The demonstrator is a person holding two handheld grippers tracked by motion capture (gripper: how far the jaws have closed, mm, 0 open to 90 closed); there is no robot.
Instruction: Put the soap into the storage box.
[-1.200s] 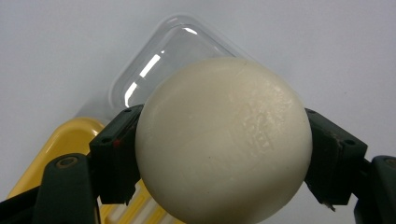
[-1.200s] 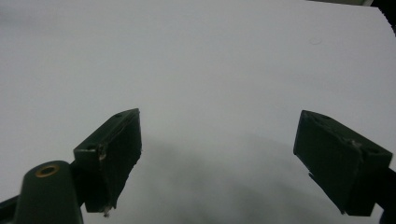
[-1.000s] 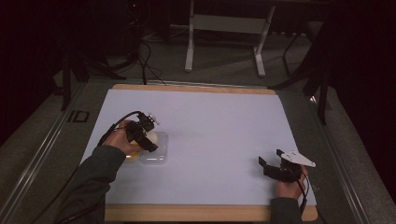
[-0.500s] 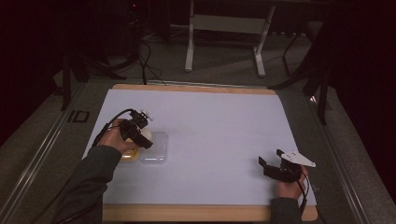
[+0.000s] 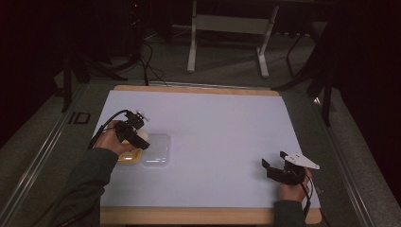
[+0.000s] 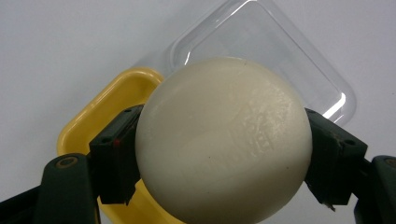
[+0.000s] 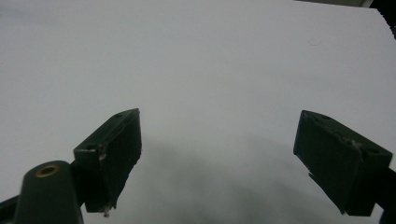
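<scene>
Ball between left gripper jaws, above tray; lid just right of tray; right gripper well apart.

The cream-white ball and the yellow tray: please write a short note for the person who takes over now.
Left hand-held gripper: shut on the smooth cream-white ball, held above the yellow plastic tray.
Right hand-held gripper: open, nothing between its jaws, resting over the white table sheet at the near right.
The clear plastic lid lies on the sheet beside the tray.
Done: lid off, ball gripped.
Left, probably: set the ball into the tray, then perhaps close the lid.
</scene>
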